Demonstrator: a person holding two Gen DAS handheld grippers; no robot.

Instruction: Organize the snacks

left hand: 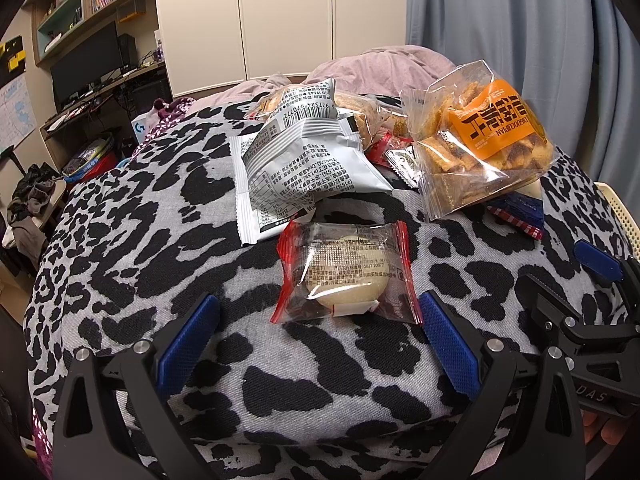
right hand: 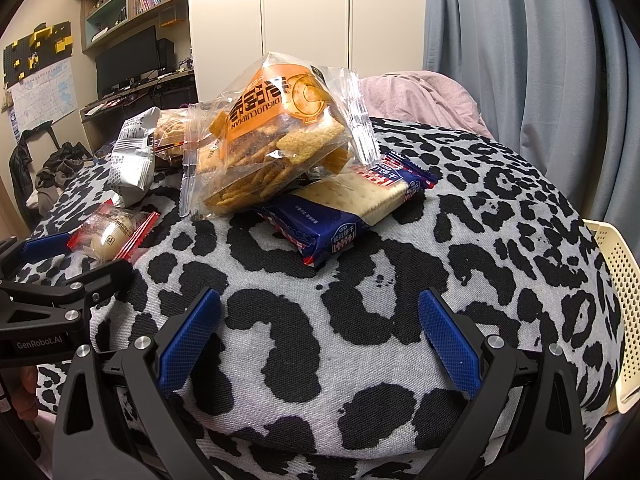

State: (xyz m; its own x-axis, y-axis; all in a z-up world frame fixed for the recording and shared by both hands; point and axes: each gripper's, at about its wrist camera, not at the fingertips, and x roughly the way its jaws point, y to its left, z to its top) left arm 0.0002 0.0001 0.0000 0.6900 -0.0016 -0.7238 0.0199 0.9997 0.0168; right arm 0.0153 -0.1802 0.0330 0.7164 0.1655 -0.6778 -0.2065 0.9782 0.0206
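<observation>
A pile of snacks lies on a leopard-print blanket (left hand: pixel 132 248). Nearest my open left gripper (left hand: pixel 320 312) is a clear red-edged packet with a pale round pastry (left hand: pixel 346 276), just ahead of the fingertips and not gripped. Behind it are a white packet (left hand: pixel 304 160) and an orange-labelled bag of crisps (left hand: pixel 484 144). My right gripper (right hand: pixel 320 312) is open over bare blanket (right hand: pixel 500 208), a short way before a blue cracker pack (right hand: pixel 340 216) that lies under the orange-labelled bag (right hand: pixel 272 136). The pastry packet (right hand: pixel 114 232) sits at the left, beside the left gripper's blue fingertip (right hand: pixel 42 248).
A cream perforated basket (right hand: pixel 616 304) stands at the blanket's right edge. A pink quilt (right hand: pixel 420 96) and blue curtains (right hand: pixel 520 60) lie behind the pile. White cupboards (left hand: pixel 248 16), a desk with a monitor (left hand: pixel 86 64) and shelves fill the back left.
</observation>
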